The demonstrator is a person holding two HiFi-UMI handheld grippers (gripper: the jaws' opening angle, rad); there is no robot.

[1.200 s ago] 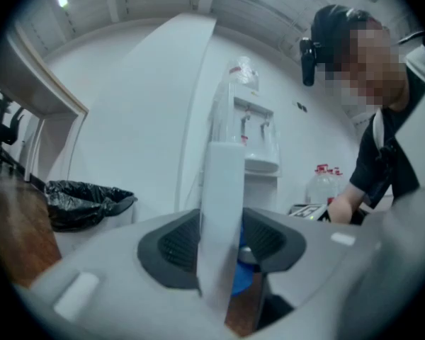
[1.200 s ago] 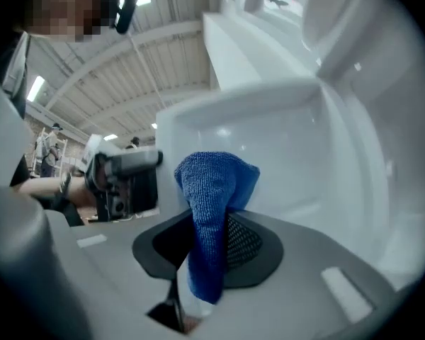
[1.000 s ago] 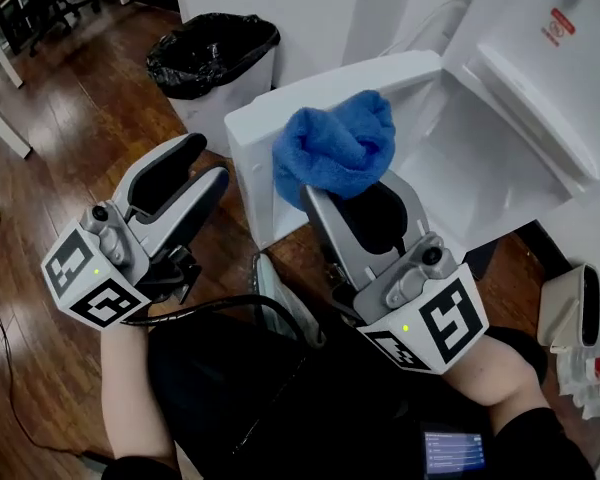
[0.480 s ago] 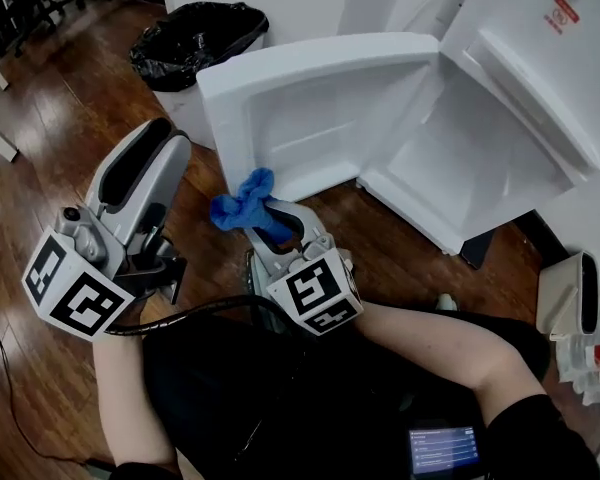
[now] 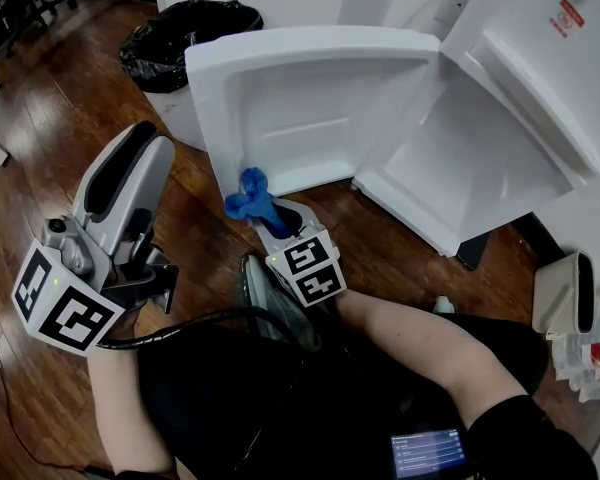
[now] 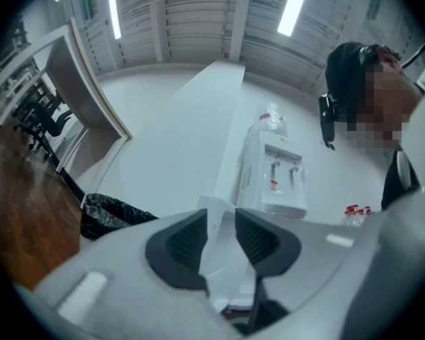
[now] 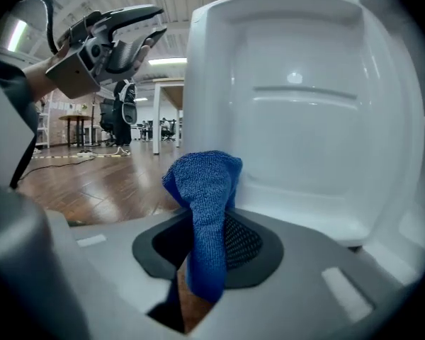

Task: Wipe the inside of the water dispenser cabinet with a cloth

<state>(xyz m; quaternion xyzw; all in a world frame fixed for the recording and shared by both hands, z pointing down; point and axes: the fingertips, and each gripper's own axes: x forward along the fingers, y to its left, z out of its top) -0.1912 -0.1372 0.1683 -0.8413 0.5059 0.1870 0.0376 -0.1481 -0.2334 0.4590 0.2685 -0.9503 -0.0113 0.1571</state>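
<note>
Right gripper (image 5: 264,208) pinches the blue cloth (image 5: 248,194) low by the bottom edge of the open door (image 5: 310,98); contact unclear. The cabinet (image 5: 470,158) walls show no streaks, which fits either pre-wipe or wiped. Left gripper (image 5: 142,140) jaws have just been closing to a narrow gap with nothing between them, off the door's left edge. There is open room rightward into the cabinet, and the floor (image 5: 40,118) is close below.

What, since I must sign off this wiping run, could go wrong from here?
1. The right gripper pinches only a fold of the blue cloth; rubbing may tug it out.
2. The cloth sits low by the bottom edge of the open cabinet door, close to the wood floor, so it may pick up dirt.
3. Nothing steadies the door; pressure could swing it away.
</note>
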